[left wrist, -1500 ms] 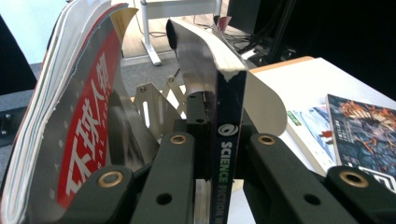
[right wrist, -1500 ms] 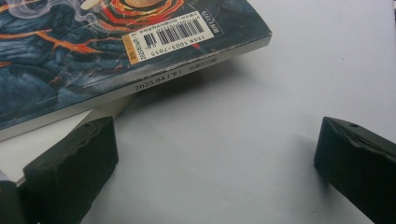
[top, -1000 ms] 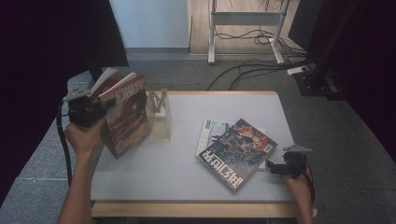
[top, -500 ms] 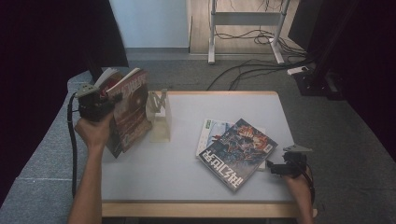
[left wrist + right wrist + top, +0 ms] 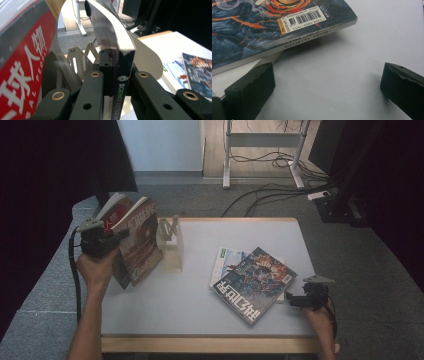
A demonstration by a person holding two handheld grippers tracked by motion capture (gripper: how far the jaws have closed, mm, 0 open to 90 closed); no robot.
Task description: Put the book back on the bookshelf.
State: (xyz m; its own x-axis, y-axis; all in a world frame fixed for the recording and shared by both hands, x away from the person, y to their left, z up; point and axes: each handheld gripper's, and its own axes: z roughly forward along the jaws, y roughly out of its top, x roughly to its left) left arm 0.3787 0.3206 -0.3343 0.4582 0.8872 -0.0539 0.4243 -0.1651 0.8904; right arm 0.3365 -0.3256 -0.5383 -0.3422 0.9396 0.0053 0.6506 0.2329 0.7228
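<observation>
1. At the near right edge of the pale grey table top with a wooden rim (image 5: 200, 305), the right gripper (image 5: 300, 300) rests low on the surface. In the right gripper view its jaws stand wide apart with bare table between them and hold nothing.
2. Just left of that gripper lies the dark blue magazine with swirling orange cover art (image 5: 252, 282), flat, barcode corner towards the gripper (image 5: 262, 32). One black pad (image 5: 249, 90) sits just beside its near edge; whether they touch cannot be told.
3. A second, white-covered magazine (image 5: 226, 262) lies under the blue one, showing at its far left side.
4. At the left side of the table, the left gripper (image 5: 100, 242) is clamped on a dark-spined magazine with a red cover (image 5: 137, 242), held upright and lifted, its pages fanning open above. In the left gripper view the spine (image 5: 122, 82) stands squeezed between the two jaws.
5. Just right of that held magazine, a cream-coloured metal book rack with cut-out struts (image 5: 171, 242) stands upright on the table.
</observation>
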